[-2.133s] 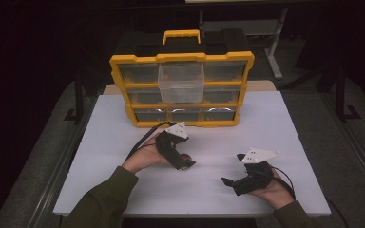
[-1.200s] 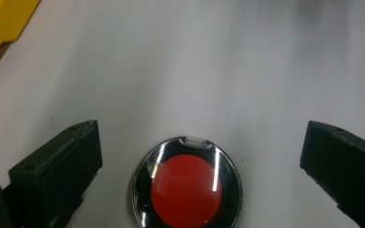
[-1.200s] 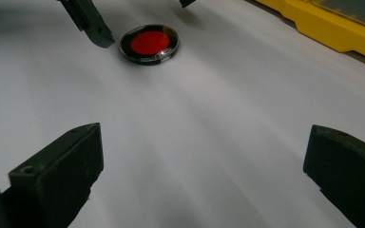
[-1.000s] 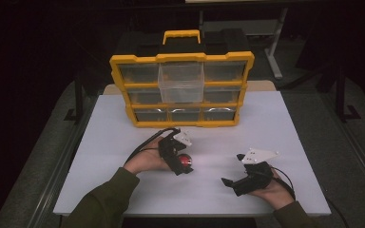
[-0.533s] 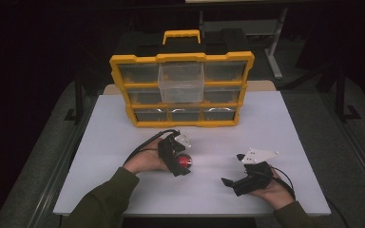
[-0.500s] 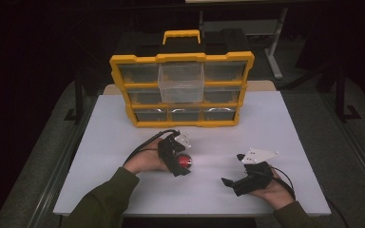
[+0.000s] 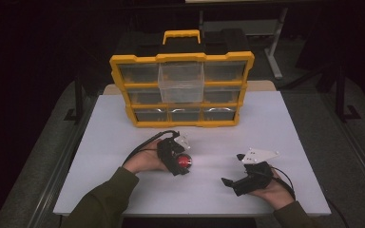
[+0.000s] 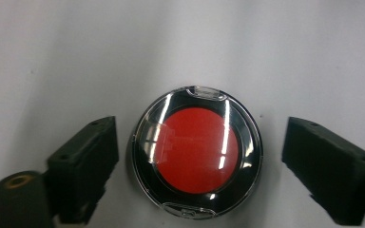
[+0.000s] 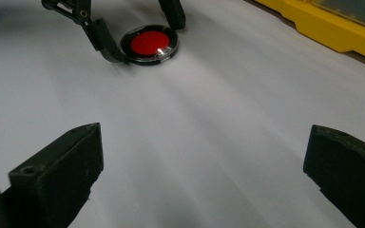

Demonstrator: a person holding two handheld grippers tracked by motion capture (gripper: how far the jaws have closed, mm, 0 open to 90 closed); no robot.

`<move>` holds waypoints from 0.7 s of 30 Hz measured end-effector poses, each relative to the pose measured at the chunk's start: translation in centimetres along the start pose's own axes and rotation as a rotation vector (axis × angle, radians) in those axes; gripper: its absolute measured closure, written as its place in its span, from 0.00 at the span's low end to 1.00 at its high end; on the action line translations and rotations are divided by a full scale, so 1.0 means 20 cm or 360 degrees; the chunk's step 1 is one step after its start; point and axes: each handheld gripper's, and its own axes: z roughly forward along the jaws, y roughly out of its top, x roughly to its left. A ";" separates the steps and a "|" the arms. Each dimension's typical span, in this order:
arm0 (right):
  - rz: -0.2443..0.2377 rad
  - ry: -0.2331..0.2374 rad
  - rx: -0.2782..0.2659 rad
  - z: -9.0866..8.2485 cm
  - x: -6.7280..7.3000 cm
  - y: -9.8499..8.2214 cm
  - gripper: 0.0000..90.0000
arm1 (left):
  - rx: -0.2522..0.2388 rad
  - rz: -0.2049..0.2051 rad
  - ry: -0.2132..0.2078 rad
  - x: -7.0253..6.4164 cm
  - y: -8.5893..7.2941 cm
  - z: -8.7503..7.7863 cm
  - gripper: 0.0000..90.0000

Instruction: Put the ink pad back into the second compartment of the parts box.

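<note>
A round black compact with a red centre and clear lid [image 8: 197,152] lies flat on the white table [image 7: 275,123]. My left gripper [image 8: 199,159] points straight down over it, open, with one jaw on each side of the compact and a small gap at both. In the high view the compact [image 7: 184,162] shows under the left gripper [image 7: 178,159]. My right gripper [image 9: 204,175] is open and holds nothing; it rests low near the table's front right [image 7: 235,183] and looks across at the compact [image 9: 149,44] and the left gripper's fingers [image 9: 100,38].
A yellow organiser [image 7: 183,90] with clear drawers stands at the back of the table, its top middle drawer [image 7: 180,81] pulled out. Its yellow base [image 9: 332,28] runs along the right gripper view's upper right. Dark floor surrounds the table.
The left gripper has tipped down over the red compact, which came into sight between its jaws about a second ago. Since then it has barely moved. The right gripper has stayed still.
</note>
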 end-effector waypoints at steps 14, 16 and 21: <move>0.0004 -0.0001 0.0000 0.00 0.00 0.00 0.00 | 0.0008 0.0029 0.0042 0.00 0.00 -0.01 0.30; 0.0003 0.0000 0.0001 0.00 0.00 0.00 0.00 | 0.0000 0.0028 0.0040 0.00 -0.01 -0.01 0.31; 0.0004 0.0000 0.0000 0.00 0.00 0.00 0.00 | -0.0003 0.0031 0.0040 -0.01 -0.01 -0.01 0.32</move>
